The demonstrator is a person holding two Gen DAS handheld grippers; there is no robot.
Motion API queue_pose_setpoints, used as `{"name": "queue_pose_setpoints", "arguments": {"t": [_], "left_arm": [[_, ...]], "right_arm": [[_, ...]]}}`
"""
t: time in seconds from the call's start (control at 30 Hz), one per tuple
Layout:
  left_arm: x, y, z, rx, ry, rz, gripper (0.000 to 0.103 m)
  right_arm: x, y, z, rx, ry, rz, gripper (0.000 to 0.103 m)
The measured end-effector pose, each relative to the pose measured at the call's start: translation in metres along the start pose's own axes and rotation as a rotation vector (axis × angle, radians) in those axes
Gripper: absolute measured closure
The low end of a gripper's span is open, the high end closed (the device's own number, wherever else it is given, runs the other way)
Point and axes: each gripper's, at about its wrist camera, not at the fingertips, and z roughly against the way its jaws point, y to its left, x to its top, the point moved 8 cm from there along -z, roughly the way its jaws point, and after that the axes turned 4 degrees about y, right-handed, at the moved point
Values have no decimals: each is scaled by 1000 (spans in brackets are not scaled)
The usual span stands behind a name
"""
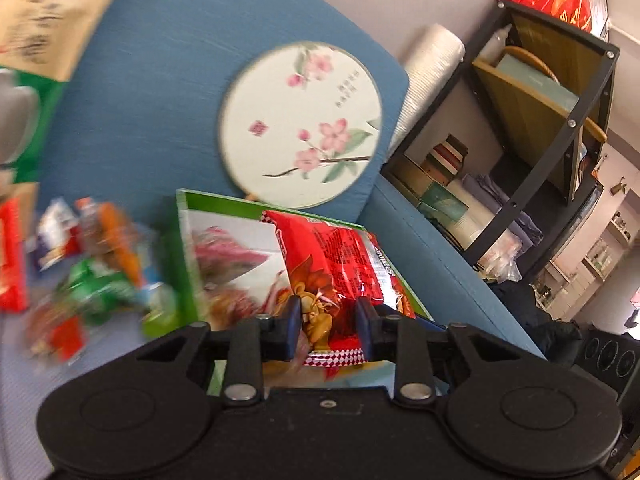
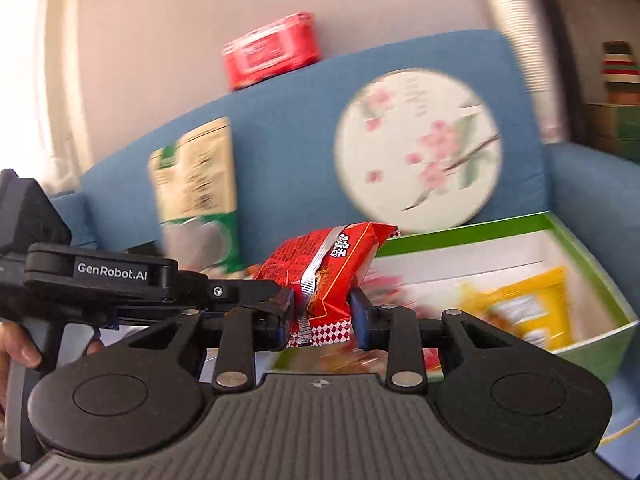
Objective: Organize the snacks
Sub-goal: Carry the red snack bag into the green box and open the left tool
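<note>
A red snack packet [image 1: 328,256] is clamped between the fingers of the left gripper [image 1: 328,308], held by its chequered end seam with the rest of it reaching out over the open green box [image 2: 460,237] on the blue sofa [image 2: 280,140]. In the right wrist view a red packet of the same kind is pinched in the fingers of the right gripper [image 2: 322,304], and the left gripper's tip is seen just beside it, at the packet's left edge. Whether one packet is shared by both grippers or each carries its own cannot be told for certain. A yellow packet [image 2: 516,312] is already lying inside the box. A heap of loose snacks [image 1: 100,272], badly blurred, is left on the seat beside the box.

Several things could go wrong from here. If one packet is gripped by both pairs of fingers, it could be stretched or torn at the seam should the hands be drawn apart before one grip is let go. Only the thin end is held, so the packet could slip out under a quick swing, and quick motion is suggested by the blur. It could then land on the seat instead of in the box. The contents could be crushed if the fingers are squeezed harder. The box wall could be caught on the way down, and the round blossom fan [image 2: 416,152] propped behind it could be knocked over.
</note>
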Motion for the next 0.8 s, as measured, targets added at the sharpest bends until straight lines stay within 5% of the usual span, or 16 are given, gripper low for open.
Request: {"name": "queue_pose_setpoints", "arguments": {"t": [0.33,0.4,0.43,0.47,0.57,0.8], "left_arm": [[20,-8,-69,-23,46,20,90],[20,-5,-77,-7,56,13,64],[18,-2,-79,11,62,17,16],[16,3,-77,39,58,33,0],[14,17,-53,69,5,81,0],[-2,45,33,166,19,60,0]], "right_arm": [[16,-61,-20,-109,-30,-99,50],[15,-67,-23,-117,-42,-72,50],[13,-70,-28,-148,-40,-49,48],[8,-72,-30,-198,-27,-18,41],[3,-73,-31,-302,-13,65,9],[2,-28,-13,-212,-86,122,0]]}}
